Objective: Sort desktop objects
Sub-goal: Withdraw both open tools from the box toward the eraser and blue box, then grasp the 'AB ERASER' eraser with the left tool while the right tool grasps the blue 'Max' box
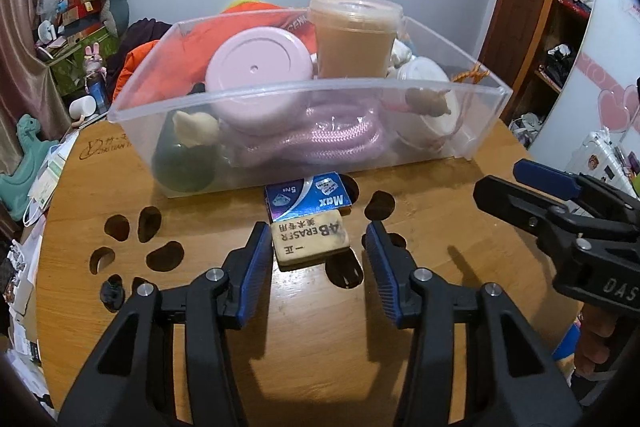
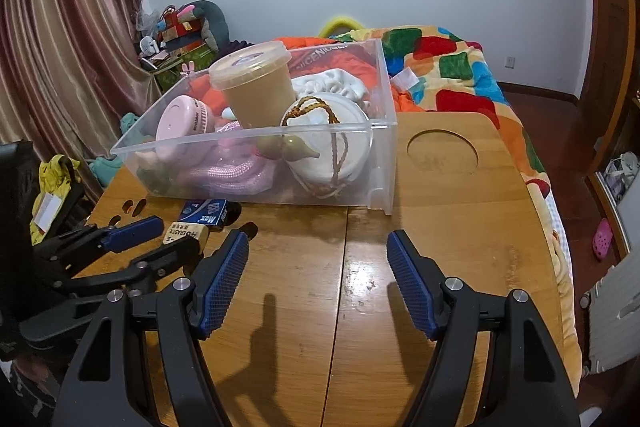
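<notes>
A beige 4B eraser (image 1: 310, 241) lies on the wooden table, just in front of a blue Max box (image 1: 308, 201). My left gripper (image 1: 318, 233) is open, its blue pads on either side of the eraser's near end. The eraser (image 2: 186, 231) and the box (image 2: 206, 213) also show in the right wrist view, with the left gripper (image 2: 162, 233) around the eraser. My right gripper (image 2: 318, 241) is open and empty over bare table at the right; it also shows in the left wrist view (image 1: 496, 179). A clear plastic bin (image 1: 304, 87) stands behind the box.
The bin (image 2: 382, 125) holds a pink round case (image 1: 260, 67), a lidded beige cup (image 1: 354, 35), a pink rope (image 1: 320, 141) and a white pouch (image 2: 332, 143). Paw-shaped cutouts (image 1: 136, 239) pierce the table. A round recess (image 2: 442, 149) is at the far right. A bed lies beyond.
</notes>
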Demonstrator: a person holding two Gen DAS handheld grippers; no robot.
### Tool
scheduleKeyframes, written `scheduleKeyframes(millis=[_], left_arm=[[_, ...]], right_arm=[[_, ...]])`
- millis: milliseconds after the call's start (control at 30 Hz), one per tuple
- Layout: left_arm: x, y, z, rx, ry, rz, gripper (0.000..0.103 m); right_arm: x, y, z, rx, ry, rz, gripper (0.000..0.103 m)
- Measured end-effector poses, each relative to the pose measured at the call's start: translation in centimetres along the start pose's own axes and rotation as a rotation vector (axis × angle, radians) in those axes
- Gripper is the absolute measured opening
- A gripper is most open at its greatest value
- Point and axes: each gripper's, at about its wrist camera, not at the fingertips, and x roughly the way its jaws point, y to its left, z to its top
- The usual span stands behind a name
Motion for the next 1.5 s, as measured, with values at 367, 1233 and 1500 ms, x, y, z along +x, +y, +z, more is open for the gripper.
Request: scheduleKeyframes(millis=[367,1233,1500], left_arm=[[-0.6,0.6,-0.6,-0.019,-0.025,-0.011,0.040],[-5.1,10.7,-2.8,-0.185,-0.143,0.005,0.040],[-5.4,10.5,-2.6,-0.178,-0.144,0.017,0.040]], right_arm=[[1.1,1.7,-0.2,-0.035,0.029,-0.004,0.068],[7.8,12.1,0.7,-0.222,0.136,-0.044,0.062],[7.2,12.4,0.5,-0.260,0.117,-0.044,0.045]])
